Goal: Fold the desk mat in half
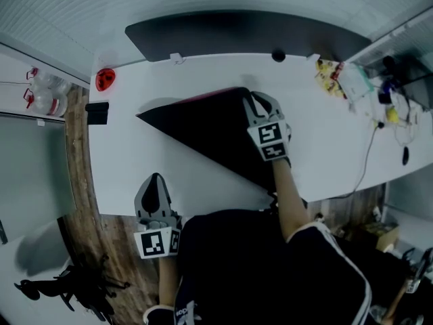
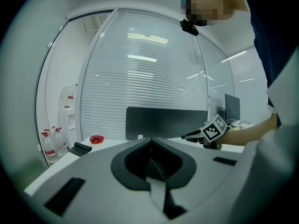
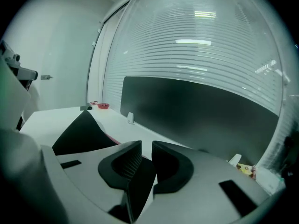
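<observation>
A dark desk mat (image 1: 210, 131) lies on the white table (image 1: 169, 87), folded over on a slant so that it forms a triangle, with a pink underside showing along its far edge. My right gripper (image 1: 254, 99) is at the mat's far corner; in the right gripper view its jaws (image 3: 145, 146) stand close together with the dark sheet (image 3: 81, 134) between them. My left gripper (image 1: 155, 179) is near the table's front edge, off the mat, with its jaw tips together (image 2: 150, 141) and nothing in them.
A dark partition screen (image 1: 237, 32) runs along the table's far edge. A red dish (image 1: 104, 78) and a black object (image 1: 97, 112) sit at the left end. Snack packets (image 1: 329, 76) and cables (image 1: 389, 114) crowd the right end. Water bottles (image 1: 44, 90) stand at left.
</observation>
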